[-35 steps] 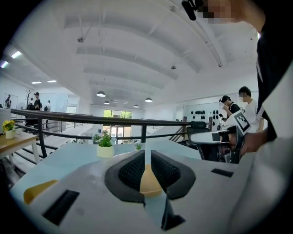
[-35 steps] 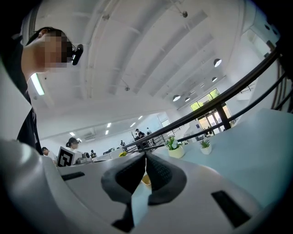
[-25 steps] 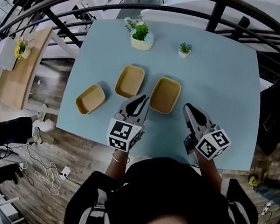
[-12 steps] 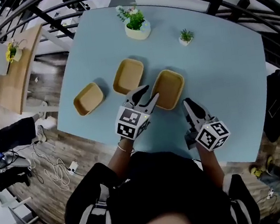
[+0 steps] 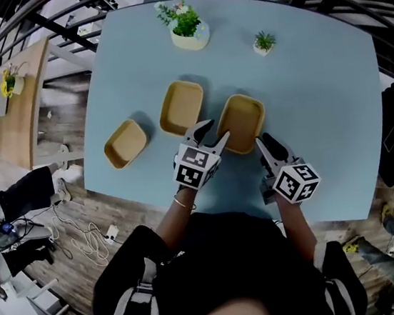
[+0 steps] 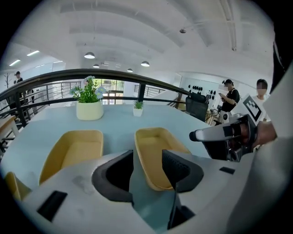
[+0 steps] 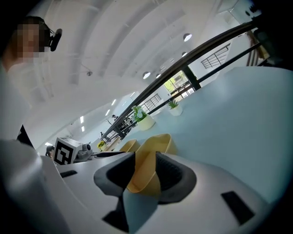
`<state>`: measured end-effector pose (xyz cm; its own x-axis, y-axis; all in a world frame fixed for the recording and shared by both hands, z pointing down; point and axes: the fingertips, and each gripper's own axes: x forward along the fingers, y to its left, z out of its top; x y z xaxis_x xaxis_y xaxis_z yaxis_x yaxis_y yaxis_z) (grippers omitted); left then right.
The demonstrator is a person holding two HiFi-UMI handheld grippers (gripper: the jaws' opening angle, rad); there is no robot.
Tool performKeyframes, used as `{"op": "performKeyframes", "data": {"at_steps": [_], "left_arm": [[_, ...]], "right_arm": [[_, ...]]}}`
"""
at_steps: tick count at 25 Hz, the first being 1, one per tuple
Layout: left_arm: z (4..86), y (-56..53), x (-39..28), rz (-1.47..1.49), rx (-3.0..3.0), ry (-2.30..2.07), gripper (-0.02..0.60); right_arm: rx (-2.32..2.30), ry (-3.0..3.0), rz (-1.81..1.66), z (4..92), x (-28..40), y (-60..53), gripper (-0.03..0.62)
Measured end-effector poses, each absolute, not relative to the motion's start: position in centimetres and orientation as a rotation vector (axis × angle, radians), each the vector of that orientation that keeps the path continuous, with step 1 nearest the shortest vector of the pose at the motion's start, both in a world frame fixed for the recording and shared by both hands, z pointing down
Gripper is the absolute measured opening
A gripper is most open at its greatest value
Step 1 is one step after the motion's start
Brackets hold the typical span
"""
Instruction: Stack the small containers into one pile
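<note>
Three shallow tan containers sit on the smooth pale-blue counter (image 5: 317,87), all rounded rectangles with matte walls: left container (image 5: 125,142), middle container (image 5: 181,107), right container (image 5: 241,122). The left gripper (image 5: 214,132) has just been opening its dark ribbed fingers (image 6: 181,170), and they stand wide astride the right container's near edge without pressing it. The right gripper (image 5: 262,141) has its fingers only narrowly apart at that container's near corner, nothing gripped.

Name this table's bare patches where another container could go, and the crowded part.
Bare: the stretch of table right of the right container, nearer than the small plant; the far left corner beside the large planter. Crowded: the near middle, around the left container and middle container.
</note>
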<state>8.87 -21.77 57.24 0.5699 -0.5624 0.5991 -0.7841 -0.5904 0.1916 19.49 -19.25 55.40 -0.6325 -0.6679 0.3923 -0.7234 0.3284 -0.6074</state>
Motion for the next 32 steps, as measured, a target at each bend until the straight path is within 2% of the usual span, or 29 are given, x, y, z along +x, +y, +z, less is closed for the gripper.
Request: {"op": "performKeyframes", "data": {"at_steps": [15, 32], "left_arm": [[61.0, -20.6, 10.0, 0.728, 2.274, -1.032, 0.173], [57.6, -19.0, 10.9, 0.637, 2.308, -1.099, 0.169]], "right_arm": [[1.267, -2.413, 1.289, 59.1, 18.6, -18.6, 0.176], [1.229, -2.499, 1.243, 56.6, 18.5, -17.1, 0.173]]}}
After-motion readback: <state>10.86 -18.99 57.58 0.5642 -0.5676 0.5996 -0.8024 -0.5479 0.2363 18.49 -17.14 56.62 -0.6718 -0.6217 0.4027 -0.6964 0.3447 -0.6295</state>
